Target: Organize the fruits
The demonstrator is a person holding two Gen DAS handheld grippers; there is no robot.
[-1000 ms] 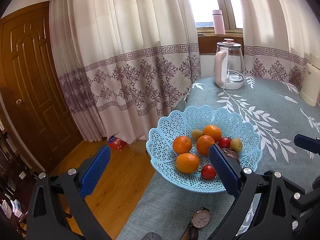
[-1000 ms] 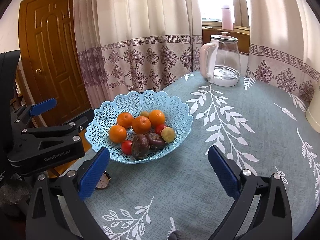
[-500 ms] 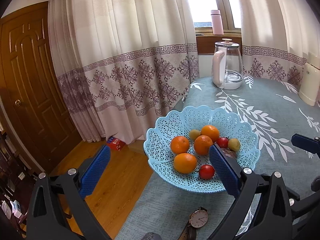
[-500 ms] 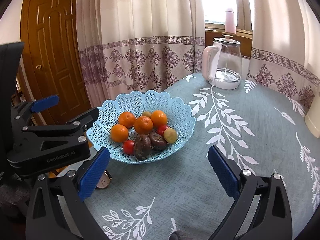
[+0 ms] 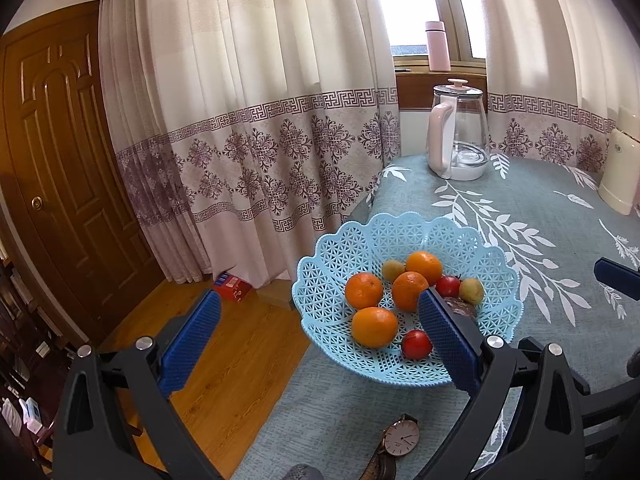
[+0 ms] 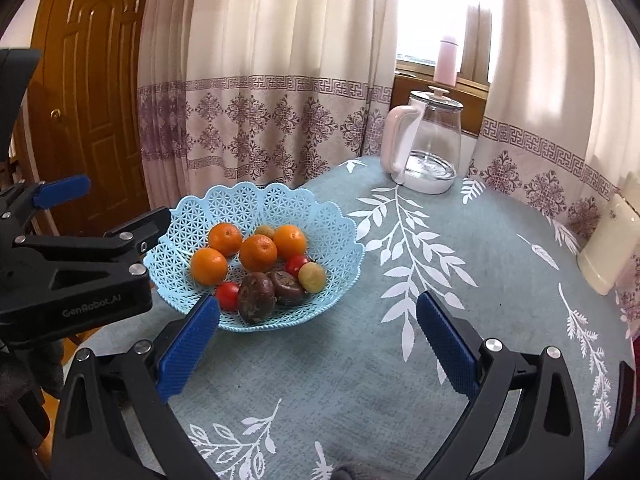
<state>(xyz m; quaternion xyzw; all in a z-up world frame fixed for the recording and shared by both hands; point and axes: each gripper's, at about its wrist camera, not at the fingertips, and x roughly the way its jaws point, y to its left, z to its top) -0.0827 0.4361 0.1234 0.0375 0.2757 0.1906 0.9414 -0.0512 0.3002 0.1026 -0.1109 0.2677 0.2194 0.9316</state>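
A light blue lattice basket (image 5: 332, 280) (image 6: 340, 240) stands near the table's left edge. It holds several oranges (image 5: 374, 326) (image 6: 258, 252), two small red tomatoes (image 5: 416, 343) (image 6: 227, 295), two yellowish fruits (image 6: 312, 276) and two dark brown passion fruits (image 6: 256, 297). My left gripper (image 5: 320, 336) is open in front of the basket's left side, over the table edge and floor, holding nothing. My right gripper (image 6: 318, 340) is open and empty above the tablecloth, just right of and nearer than the basket. The left gripper's body (image 6: 68, 276) shows at the left of the right wrist view.
A glass kettle with a pink handle (image 5: 458, 136) (image 6: 426, 148) stands at the table's far side. A cream appliance (image 6: 608, 248) sits at the right edge. A wristwatch (image 5: 398, 442) lies on the cloth before the basket. Curtains, a wooden door and a red box (image 5: 232, 286) on the floor lie to the left.
Both grippers stay open. The right wrist view has shifted a little, so the basket and kettle sit slightly further right and lower. The fruit has not moved.
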